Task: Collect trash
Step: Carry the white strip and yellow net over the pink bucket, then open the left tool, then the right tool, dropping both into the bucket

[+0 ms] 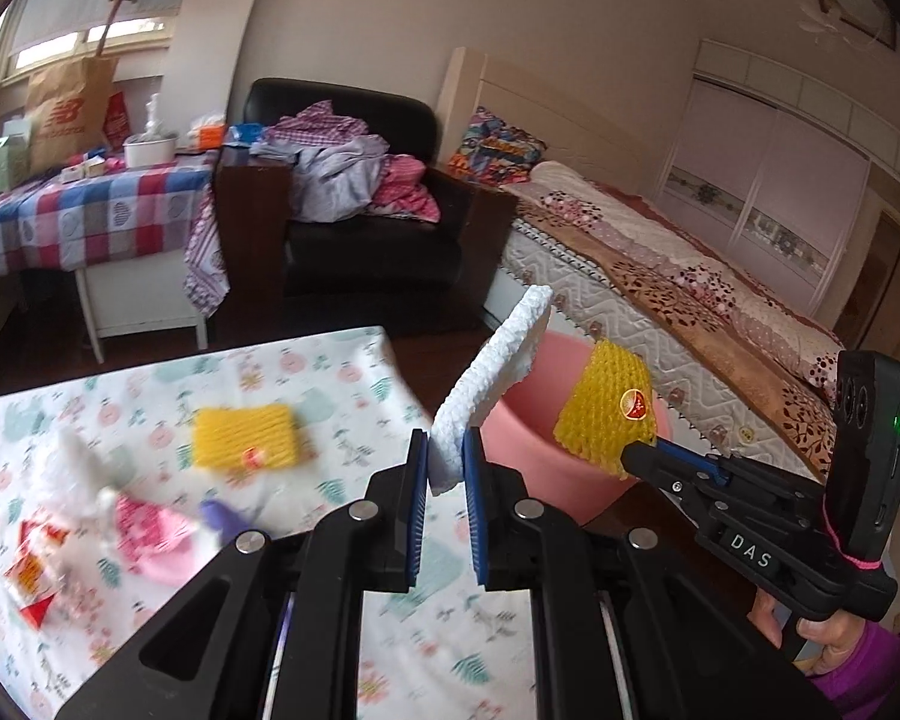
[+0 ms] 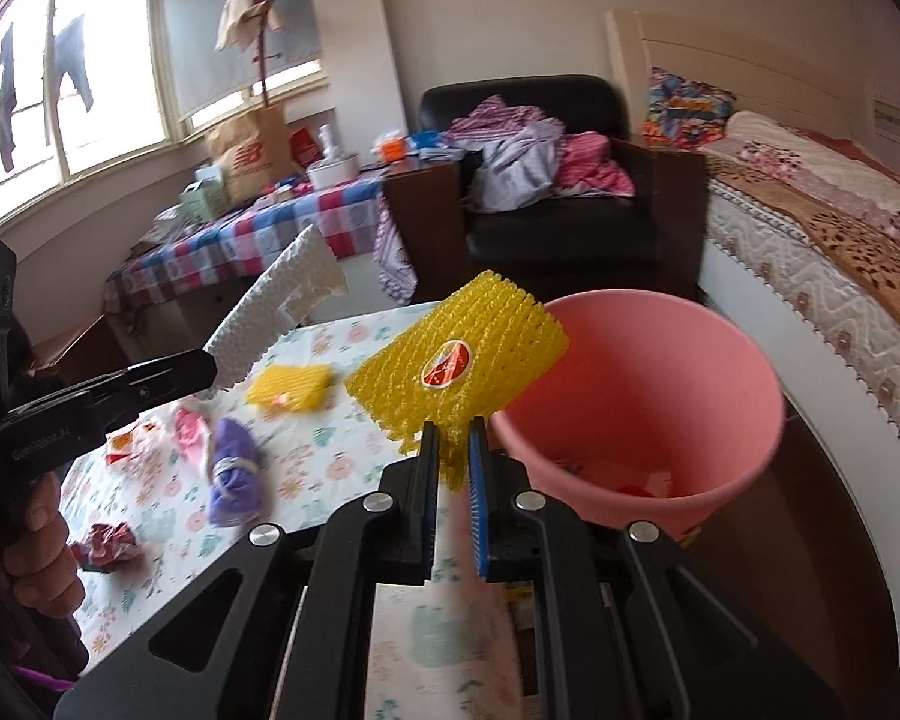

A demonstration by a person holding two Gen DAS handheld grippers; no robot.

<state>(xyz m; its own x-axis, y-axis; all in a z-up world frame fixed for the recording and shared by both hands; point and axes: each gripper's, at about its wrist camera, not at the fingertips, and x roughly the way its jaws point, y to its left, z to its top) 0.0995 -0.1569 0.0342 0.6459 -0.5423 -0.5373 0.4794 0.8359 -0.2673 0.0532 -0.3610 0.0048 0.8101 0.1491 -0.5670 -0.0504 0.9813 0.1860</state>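
Over the pink bin we hold yellow foam net in right gripper, white foam sheet in left gripper; more trash on bench.

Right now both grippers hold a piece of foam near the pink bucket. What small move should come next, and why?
Probably carry the right gripper a little forward over the pink bucket and open it. It is shut on the yellow foam net, which hangs at the bucket's near rim, not yet above the opening. The left gripper, shut on the white foam piece, can follow.
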